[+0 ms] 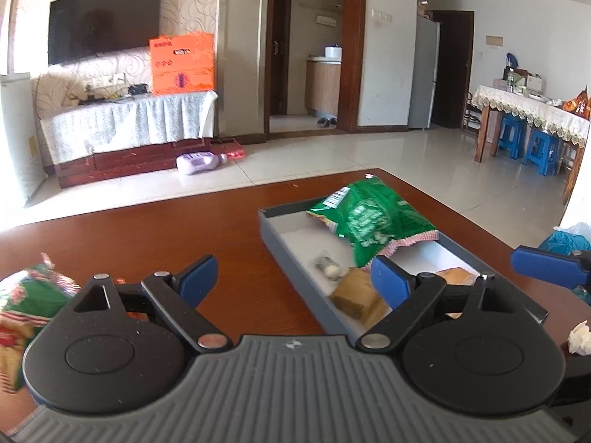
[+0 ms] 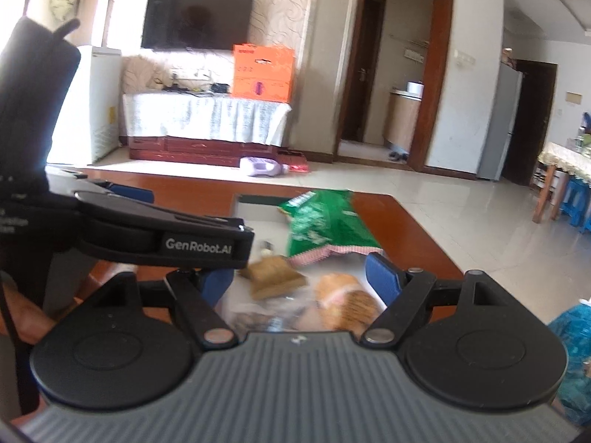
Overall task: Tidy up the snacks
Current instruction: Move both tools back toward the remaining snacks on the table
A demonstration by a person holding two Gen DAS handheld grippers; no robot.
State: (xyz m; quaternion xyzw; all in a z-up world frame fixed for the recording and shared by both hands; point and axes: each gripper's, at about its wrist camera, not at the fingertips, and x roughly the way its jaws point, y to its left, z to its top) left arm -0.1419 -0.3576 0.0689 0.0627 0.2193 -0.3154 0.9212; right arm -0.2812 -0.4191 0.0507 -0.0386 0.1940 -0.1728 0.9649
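A grey tray (image 1: 295,262) sits on the brown wooden table (image 1: 147,236). A green snack bag (image 1: 373,221) leans in its far end; a small wrapped candy (image 1: 328,267) and a brown packet (image 1: 356,293) lie inside. My left gripper (image 1: 295,280) is open and empty, over the tray's near left edge. Another green and red snack bag (image 1: 26,302) lies at the far left. In the right wrist view my right gripper (image 2: 301,277) is open and empty above the tray, over the brown packet (image 2: 275,275) and a wrapped bread (image 2: 347,304). The green bag (image 2: 325,223) lies beyond.
The left gripper body (image 2: 162,232) crosses the left of the right wrist view. A blue plastic bag (image 2: 574,343) and white tissue (image 1: 580,337) lie at the table's right. Beyond are tiled floor, a TV cabinet (image 1: 129,125) and a dining table with blue stools (image 1: 539,151).
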